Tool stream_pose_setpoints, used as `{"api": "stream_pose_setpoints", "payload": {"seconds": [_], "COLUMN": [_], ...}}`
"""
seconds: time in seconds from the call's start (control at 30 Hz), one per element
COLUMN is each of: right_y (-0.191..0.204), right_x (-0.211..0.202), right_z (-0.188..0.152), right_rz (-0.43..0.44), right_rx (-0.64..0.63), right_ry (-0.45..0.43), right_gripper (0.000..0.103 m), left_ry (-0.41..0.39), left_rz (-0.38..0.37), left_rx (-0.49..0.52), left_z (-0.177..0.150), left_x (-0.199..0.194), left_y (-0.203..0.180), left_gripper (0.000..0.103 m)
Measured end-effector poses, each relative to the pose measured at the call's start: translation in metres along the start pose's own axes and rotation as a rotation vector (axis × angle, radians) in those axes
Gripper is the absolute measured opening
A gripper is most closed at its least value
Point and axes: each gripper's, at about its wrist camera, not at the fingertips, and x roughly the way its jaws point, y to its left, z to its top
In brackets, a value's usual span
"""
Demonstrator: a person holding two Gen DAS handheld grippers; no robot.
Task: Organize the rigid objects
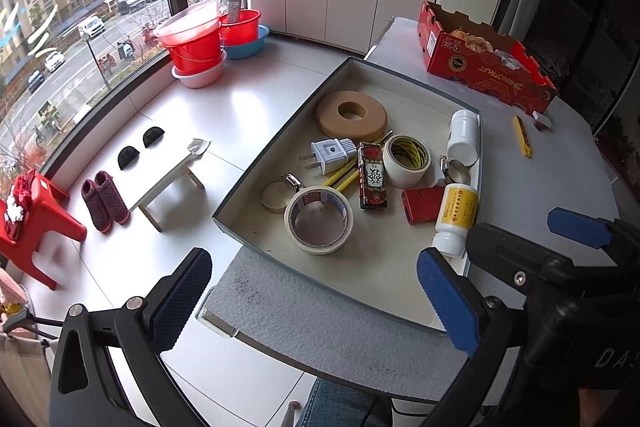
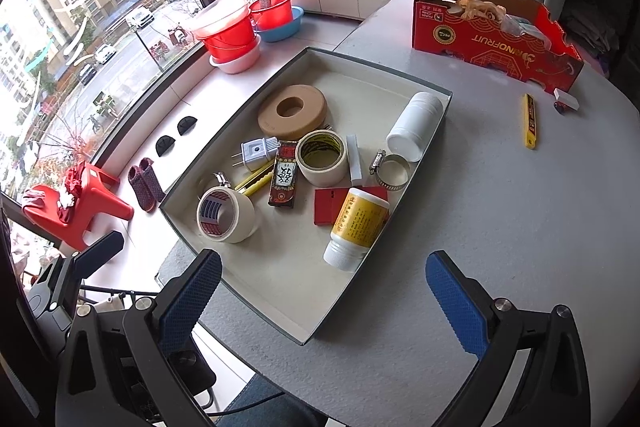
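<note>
Both tools hang above the near edge of the desk [image 2: 500,227], each with its blue pads spread wide and nothing between them: the left tool [image 1: 316,303] over the tray's near corner, the right tool [image 2: 324,303] beside it. I judge the sorting well advanced, with a pick-up pending. Two items lie loose on the desk: a yellow utility knife [image 2: 530,121] and, near the red fruit carton [image 2: 492,39], a small white piece [image 2: 567,101] too small to identify. The next move calls for the right tool to reach across to the knife and close on its narrow body.

The shallow tray [image 2: 316,331] holds a cork ring [image 2: 292,111], a plug [image 2: 256,151], two tape rolls [image 2: 226,214], two white bottles [image 2: 356,227], hose clamps [image 2: 394,169], a red case and a patterned box. The carton holds crumpled items, unclear.
</note>
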Motion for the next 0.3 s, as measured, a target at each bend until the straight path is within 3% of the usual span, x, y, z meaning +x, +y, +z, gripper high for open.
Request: {"api": "stream_pose_setpoints", "payload": {"seconds": [0.3], "right_y": [0.0006], "right_x": [-0.0001], "right_z": [0.0003], "right_rz": [0.0], "right_rx": [-0.002], "right_ry": [0.0], "right_gripper": [0.103], "left_ry": [-0.026], "left_rz": [0.023], "left_rx": [0.003], "left_z": [-0.001], "left_x": [-0.0038], "left_y": [0.0006], "left_gripper": [0.102]}}
